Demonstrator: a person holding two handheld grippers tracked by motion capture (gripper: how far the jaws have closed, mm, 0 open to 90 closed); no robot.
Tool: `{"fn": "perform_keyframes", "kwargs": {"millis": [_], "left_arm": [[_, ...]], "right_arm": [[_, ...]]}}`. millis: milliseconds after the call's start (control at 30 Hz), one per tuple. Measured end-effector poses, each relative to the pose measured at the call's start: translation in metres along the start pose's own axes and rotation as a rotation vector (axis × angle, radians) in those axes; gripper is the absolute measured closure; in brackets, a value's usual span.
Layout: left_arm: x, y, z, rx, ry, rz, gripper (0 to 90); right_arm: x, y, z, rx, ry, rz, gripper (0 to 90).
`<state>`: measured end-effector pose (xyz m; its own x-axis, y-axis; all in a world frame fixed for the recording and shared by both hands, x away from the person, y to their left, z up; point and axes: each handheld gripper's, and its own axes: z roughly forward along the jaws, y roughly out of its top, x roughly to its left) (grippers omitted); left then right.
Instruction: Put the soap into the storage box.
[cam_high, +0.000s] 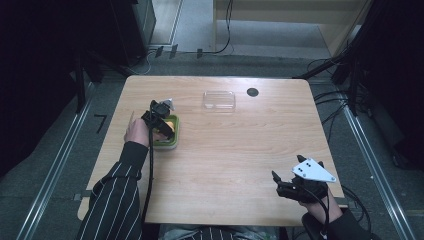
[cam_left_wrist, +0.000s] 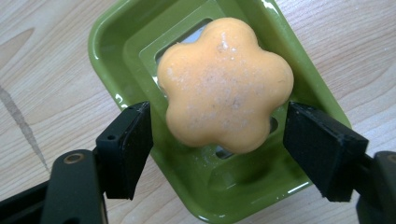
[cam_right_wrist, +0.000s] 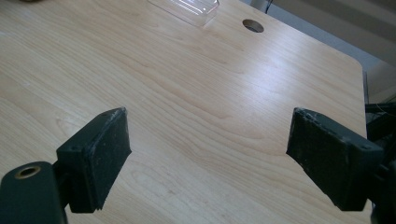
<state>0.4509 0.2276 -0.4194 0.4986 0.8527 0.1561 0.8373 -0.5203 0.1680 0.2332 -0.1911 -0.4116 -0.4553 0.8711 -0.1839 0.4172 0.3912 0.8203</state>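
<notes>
An orange flower-shaped soap (cam_left_wrist: 224, 84) lies in a green soap dish (cam_left_wrist: 116, 37) on the left part of the wooden table. My left gripper (cam_left_wrist: 218, 114) is lowered over the dish, one jaw on each side of the soap, with a small gap between each pad and the soap. From above, the left gripper (cam_high: 167, 131) covers most of the dish (cam_high: 167, 143), and a bit of the soap (cam_high: 170, 122) shows. My right gripper (cam_high: 276, 181) is held low near the table's front right corner, its jaws (cam_right_wrist: 208, 119) wide apart over bare wood.
A clear plastic box (cam_high: 219, 99) sits at the back middle of the table (cam_high: 225, 150), beside a round cable hole (cam_high: 252, 92). In the right gripper view the clear box (cam_right_wrist: 187, 9) and the hole (cam_right_wrist: 252, 25) lie far ahead. Dark racks and cables surround the table.
</notes>
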Motion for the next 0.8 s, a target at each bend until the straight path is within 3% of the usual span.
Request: {"fn": "perform_keyframes", "kwargs": {"millis": [267,500,800], "left_arm": [[-0.003,-0.004,-0.010,-0.005,-0.027,-0.004,13.7],[-0.011,-0.009,-0.018,0.004,-0.037,0.013,12.8],[-0.018,-0.027,-0.026,0.028,-0.056,0.024,4.5]], "right_arm": [[0.000,0.000,0.000,0.000,-0.002,0.001,13.7],[0.000,0.000,-0.001,-0.002,-0.002,0.003,13.7],[0.000,0.000,-0.001,-0.003,-0.002,0.002,13.7]]}}
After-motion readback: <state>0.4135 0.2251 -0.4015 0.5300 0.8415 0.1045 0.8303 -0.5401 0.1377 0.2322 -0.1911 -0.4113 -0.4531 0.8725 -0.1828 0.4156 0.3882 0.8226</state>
